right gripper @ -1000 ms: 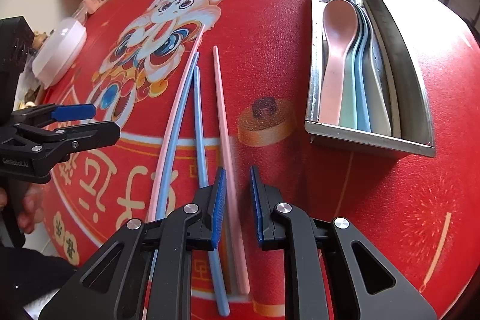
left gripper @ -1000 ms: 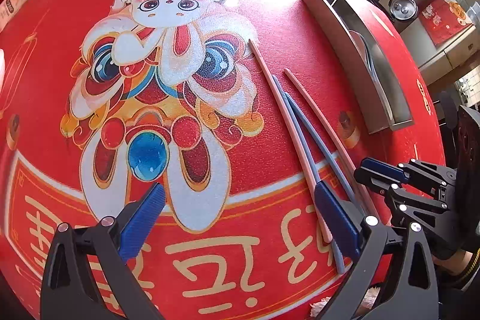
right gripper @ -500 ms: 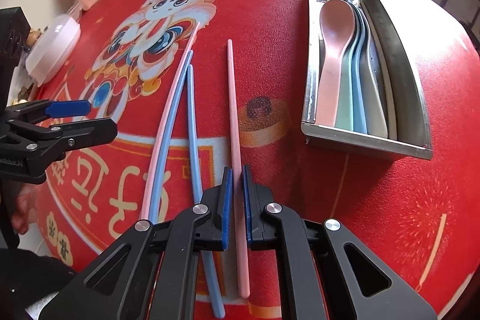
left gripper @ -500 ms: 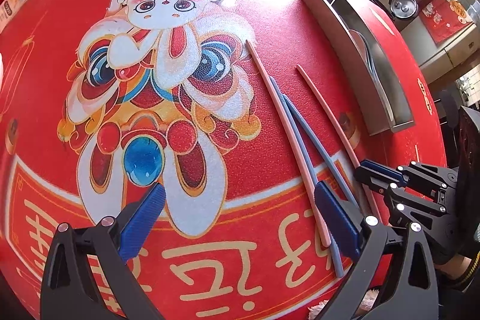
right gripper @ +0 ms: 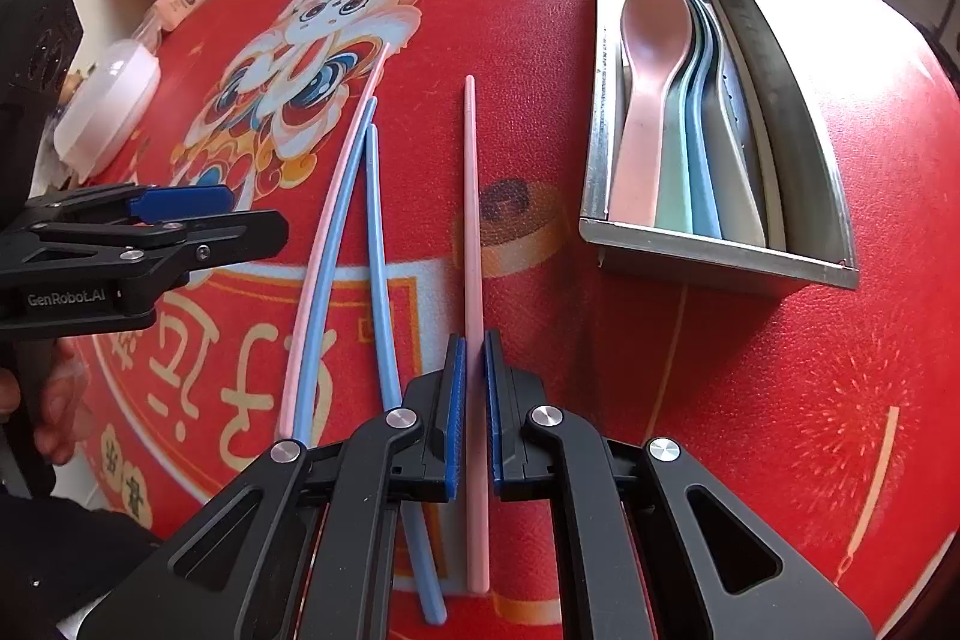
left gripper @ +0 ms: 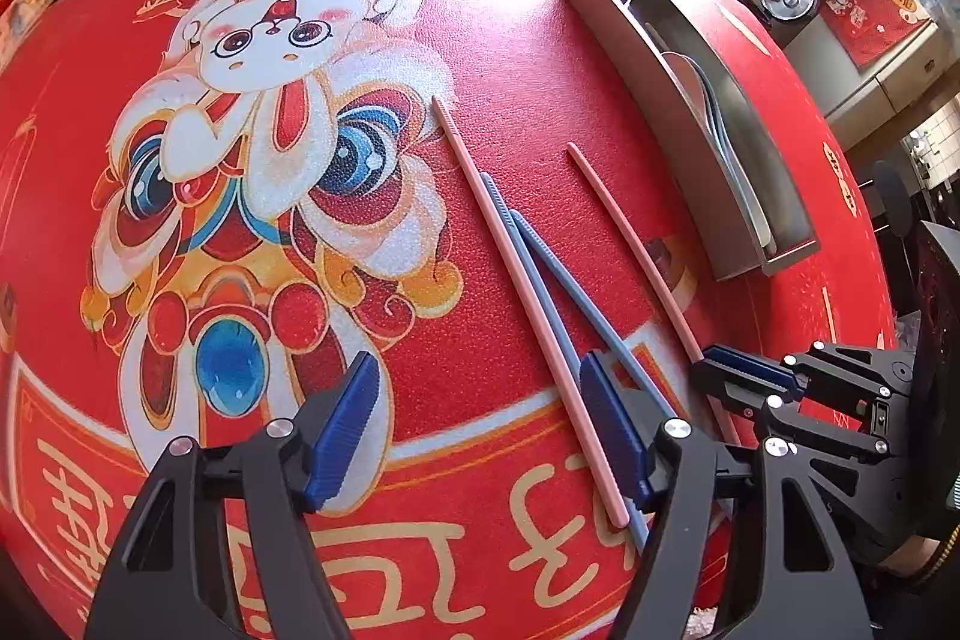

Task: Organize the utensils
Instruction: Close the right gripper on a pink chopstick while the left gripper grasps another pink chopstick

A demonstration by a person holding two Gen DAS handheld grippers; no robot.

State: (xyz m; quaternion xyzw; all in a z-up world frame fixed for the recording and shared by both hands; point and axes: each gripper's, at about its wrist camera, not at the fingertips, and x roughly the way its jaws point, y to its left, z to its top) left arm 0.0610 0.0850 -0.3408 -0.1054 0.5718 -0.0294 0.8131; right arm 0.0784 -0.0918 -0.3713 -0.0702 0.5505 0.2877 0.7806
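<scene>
Right hand-held gripper (right gripper: 473, 388) points steeply down at the worktop (right gripper: 750, 400), its blue pads pinched on a pink chopstick (right gripper: 471, 220) near its near end; the stick runs straight away from the camera toward the far edge. Left hand-held gripper (left gripper: 480, 430) also tilts steeply down, and its jaws have just been closing, yet they stand spread with nothing between the pads; its right pad sits just over the near ends of another pink chopstick (left gripper: 510, 268) and two blue chopsticks (left gripper: 540, 280) that lie bunched together. A hand (right gripper: 57, 412) grips its handle at the worktop's near edge. Between the held stick and the bunch is a strip of bare red cloth. Right of the held stick, past more open cloth, stands a metal tray (right gripper: 714, 256) with spoons (right gripper: 666, 118) in its left compartment.
</scene>
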